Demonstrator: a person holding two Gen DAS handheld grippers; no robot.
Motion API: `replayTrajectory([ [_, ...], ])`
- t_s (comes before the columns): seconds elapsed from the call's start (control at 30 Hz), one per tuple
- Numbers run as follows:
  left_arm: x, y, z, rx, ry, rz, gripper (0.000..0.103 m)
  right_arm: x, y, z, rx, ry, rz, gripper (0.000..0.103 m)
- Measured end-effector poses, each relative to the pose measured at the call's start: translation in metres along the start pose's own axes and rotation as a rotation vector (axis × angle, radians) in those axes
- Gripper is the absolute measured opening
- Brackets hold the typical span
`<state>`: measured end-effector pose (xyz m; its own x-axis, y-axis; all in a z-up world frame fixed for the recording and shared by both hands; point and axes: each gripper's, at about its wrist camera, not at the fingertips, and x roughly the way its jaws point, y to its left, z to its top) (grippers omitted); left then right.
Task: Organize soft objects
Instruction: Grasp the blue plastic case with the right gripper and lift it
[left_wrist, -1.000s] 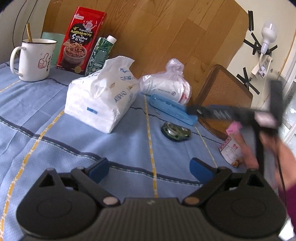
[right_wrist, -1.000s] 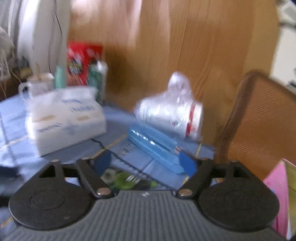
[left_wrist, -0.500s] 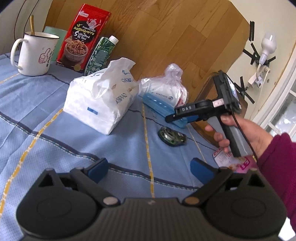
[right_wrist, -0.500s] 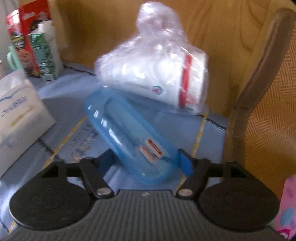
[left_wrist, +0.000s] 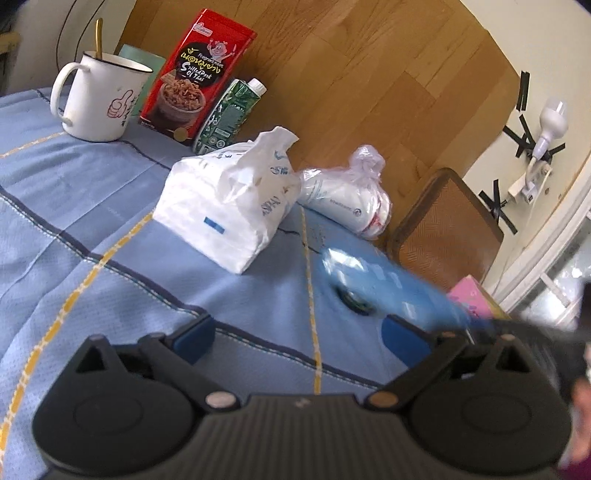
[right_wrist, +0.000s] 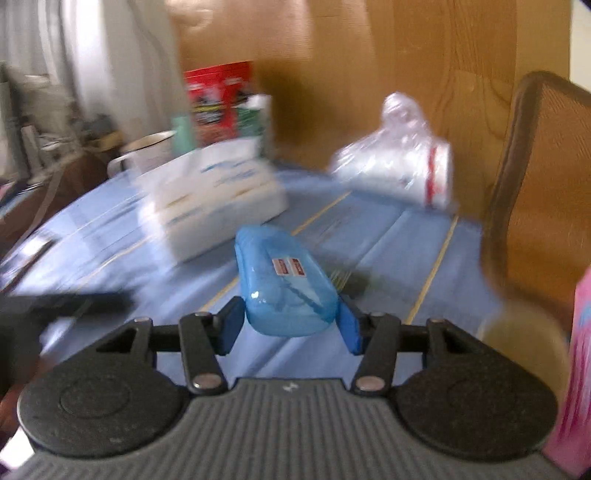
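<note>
Right gripper (right_wrist: 290, 325) pinching a translucent blue plastic oblong case (right_wrist: 284, 286) by its near end, blue pads pressed on both sides, jaws just been closing onto it; case lifted off the blue striped tablecloth (left_wrist: 92, 206), pointing away from the camera, two small red-white stickers on top. In the left wrist view the same case is a blue blur at right, above a small dark green round object (left_wrist: 356, 301) lying on the cloth. Left gripper (left_wrist: 297, 332) spread wide, nothing between its pads, low over the cloth. White plastic-wrapped tissue pack (left_wrist: 229, 206) sits mid-table, torn flap sticking up. Clear plastic bag of stacked white paper cups (left_wrist: 349, 197) lies on its side behind it, near the wooden panel wall (left_wrist: 351, 74). Far left: white enamel mug (left_wrist: 98, 101) with thumbs-up print and gold spoon, red snack pouch (left_wrist: 195, 79), green carton (left_wrist: 229, 114) leaning beside it. Brown woven chair back (left_wrist: 447, 229) at the table's right edge, pink box (right_wrist: 576, 369) near it. Right wrist view heavily motion-blurred.
</note>
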<state>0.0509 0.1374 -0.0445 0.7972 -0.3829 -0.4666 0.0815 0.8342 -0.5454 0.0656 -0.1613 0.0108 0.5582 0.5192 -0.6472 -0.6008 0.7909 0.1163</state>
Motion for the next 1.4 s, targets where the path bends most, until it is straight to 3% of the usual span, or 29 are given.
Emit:
replayTrajectory([
  [0.07, 0.0, -0.004, -0.001, 0.023, 0.005, 0.019, 0.101, -0.017, 0.011, -0.024, 0.007, -0.001, 0.028, 0.057],
  [0.2, 0.002, -0.014, -0.003, 0.07, 0.019, 0.056, 0.102, -0.016, 0.032, -0.072, 0.023, 0.028, -0.002, 0.057],
  [0.27, 0.003, -0.018, -0.005, 0.092, 0.024, 0.074, 0.102, -0.016, 0.043, -0.082, -0.019, -0.022, -0.03, 0.058],
  [0.53, 0.004, -0.027, -0.009, 0.147, 0.038, 0.128, 0.102, -0.009, 0.052, -0.091, -0.103, -0.082, -0.023, 0.074],
  [1.0, 0.008, -0.035, -0.011, 0.191, 0.053, 0.173, 0.102, -0.015, 0.05, -0.099, -0.075, -0.113, 0.005, 0.075],
  [1.4, 0.007, -0.034, -0.01, 0.186, 0.059, 0.159, 0.102, -0.015, 0.051, -0.099, -0.08, -0.115, 0.002, 0.075],
])
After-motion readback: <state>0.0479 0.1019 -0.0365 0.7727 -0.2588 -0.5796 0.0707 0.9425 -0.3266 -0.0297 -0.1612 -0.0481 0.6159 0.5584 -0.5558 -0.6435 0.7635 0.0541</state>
